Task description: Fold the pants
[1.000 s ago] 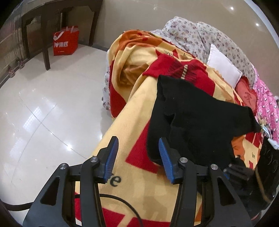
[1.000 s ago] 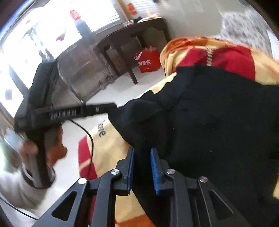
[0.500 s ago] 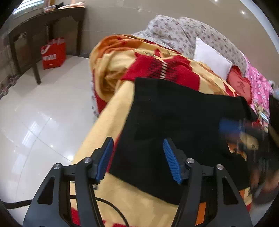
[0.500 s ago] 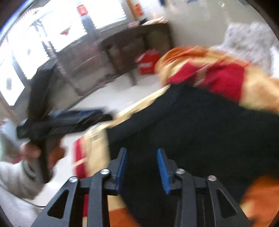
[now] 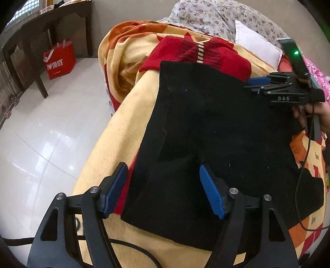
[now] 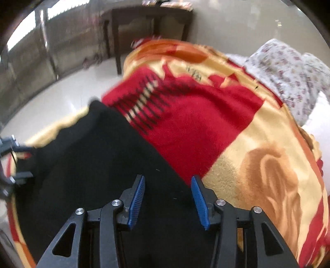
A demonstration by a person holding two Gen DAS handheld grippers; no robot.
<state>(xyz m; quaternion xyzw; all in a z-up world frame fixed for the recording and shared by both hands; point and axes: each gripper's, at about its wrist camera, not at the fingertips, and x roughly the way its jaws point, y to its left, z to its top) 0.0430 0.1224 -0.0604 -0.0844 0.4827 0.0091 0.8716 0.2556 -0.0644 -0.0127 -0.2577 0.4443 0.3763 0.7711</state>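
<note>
The pants (image 5: 216, 127) lie spread flat on the blanket (image 5: 115, 132), a black panel with a folded layer visible at the near edge. The blanket is yellow, red and orange and covers a bed. In the left wrist view the pants fill the centre and run from 12 o'clock down to 6 o'clock.

The left gripper (image 5: 163, 189) hovers over the near hem of the pants. Its jaws stand wide apart, one blue pad over the blanket's edge at 7 o'clock, the other over black cloth at 5 o'clock. Nothing is between them. Whether the pads touch the cloth cannot be told.

The right gripper (image 6: 168, 198) sits over the far side of the pants, at 2 o'clock in the left view (image 5: 257, 81). Its jaws are parted and empty, one pad over black cloth, the other at the border where pants meet the blanket's red patch. The right view is blurred.

The right hand (image 5: 315, 115) holds that gripper's handle, a green light showing on top.

Surroundings: a floral quilt (image 5: 216, 18) and white pillow (image 5: 255, 45) at 1 o'clock, a red bag (image 5: 59, 61) beside a dark table (image 5: 41, 24) at 10 o'clock, and a tiled floor (image 5: 45, 127) at 9 o'clock. A cable (image 5: 132, 247) crosses the blanket at 6 o'clock.
</note>
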